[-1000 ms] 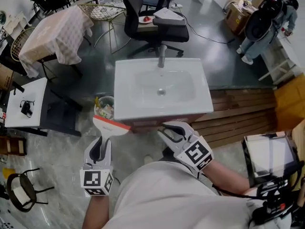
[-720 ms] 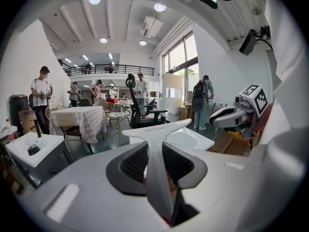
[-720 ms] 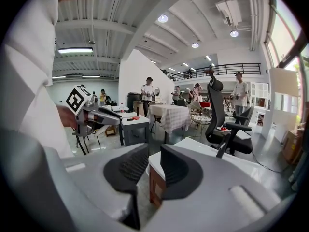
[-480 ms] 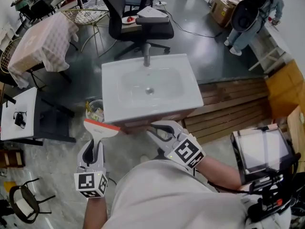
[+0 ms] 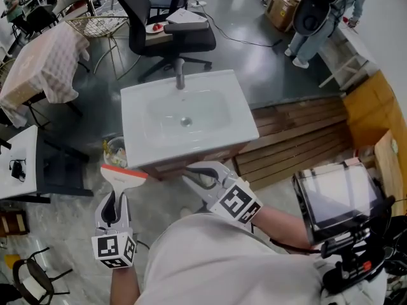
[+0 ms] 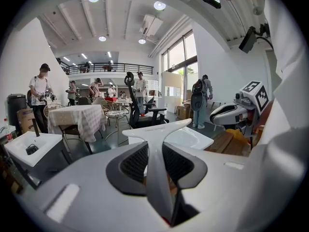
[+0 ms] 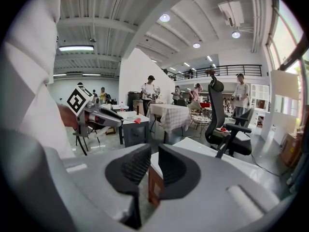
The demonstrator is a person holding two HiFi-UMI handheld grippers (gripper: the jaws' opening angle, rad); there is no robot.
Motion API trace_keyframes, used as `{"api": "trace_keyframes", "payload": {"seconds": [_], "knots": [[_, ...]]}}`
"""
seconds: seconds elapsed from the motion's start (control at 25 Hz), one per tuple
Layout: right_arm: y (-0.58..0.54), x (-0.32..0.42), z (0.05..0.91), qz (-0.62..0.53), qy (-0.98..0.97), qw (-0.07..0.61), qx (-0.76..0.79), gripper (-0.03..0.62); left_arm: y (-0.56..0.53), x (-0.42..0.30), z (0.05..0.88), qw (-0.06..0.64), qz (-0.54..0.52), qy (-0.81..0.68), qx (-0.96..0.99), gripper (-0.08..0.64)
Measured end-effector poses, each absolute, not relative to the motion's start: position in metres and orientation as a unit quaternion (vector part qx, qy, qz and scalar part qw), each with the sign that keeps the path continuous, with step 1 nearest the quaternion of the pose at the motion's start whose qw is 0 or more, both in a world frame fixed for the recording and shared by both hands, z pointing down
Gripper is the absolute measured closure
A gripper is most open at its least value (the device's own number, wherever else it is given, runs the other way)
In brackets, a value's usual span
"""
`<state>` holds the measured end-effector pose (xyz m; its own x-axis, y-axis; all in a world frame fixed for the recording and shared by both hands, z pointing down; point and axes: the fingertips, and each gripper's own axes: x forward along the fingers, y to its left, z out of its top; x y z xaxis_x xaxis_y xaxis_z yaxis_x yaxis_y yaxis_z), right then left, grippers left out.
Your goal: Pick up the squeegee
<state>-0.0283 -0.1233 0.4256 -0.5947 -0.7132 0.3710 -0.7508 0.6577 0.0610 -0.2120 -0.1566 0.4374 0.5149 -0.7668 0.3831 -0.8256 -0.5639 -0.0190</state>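
The squeegee [image 5: 123, 175], a white T-shaped handle with an orange blade edge, is held by my left gripper [image 5: 114, 199], just left of the white sink basin [image 5: 137, 100]. In the left gripper view the handle [image 6: 157, 139] runs up between the two dark pads, and the left gripper [image 6: 155, 166] is shut on it. My right gripper [image 5: 194, 175] hovers at the basin's front edge. Its jaws are closing: in the right gripper view a narrow gap is left in the right gripper [image 7: 154, 166], with nothing between the pads.
A faucet [image 5: 180, 74] stands at the basin's back. A small bin [image 5: 114, 150] sits by its left corner, and wooden pallet boards [image 5: 299, 132] lie to the right. A black office chair [image 5: 159, 24] and a cloth-covered table [image 5: 38, 62] stand behind. A person [image 5: 318, 11] stands at the far right.
The right gripper's jaws have drawn closer together. The head view has shifted, so the sink sits further left. The left gripper still holds the squeegee.
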Motion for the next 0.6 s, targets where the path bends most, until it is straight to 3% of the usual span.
{"api": "trace_keyframes", "payload": {"seconds": [0.6], "knots": [[-0.120, -0.012, 0.425, 0.052, -0.889, 0.182, 0.418, 0.543, -0.158, -0.194, 0.443, 0.089, 0.183, -0.450, 0.870, 0.459]]}}
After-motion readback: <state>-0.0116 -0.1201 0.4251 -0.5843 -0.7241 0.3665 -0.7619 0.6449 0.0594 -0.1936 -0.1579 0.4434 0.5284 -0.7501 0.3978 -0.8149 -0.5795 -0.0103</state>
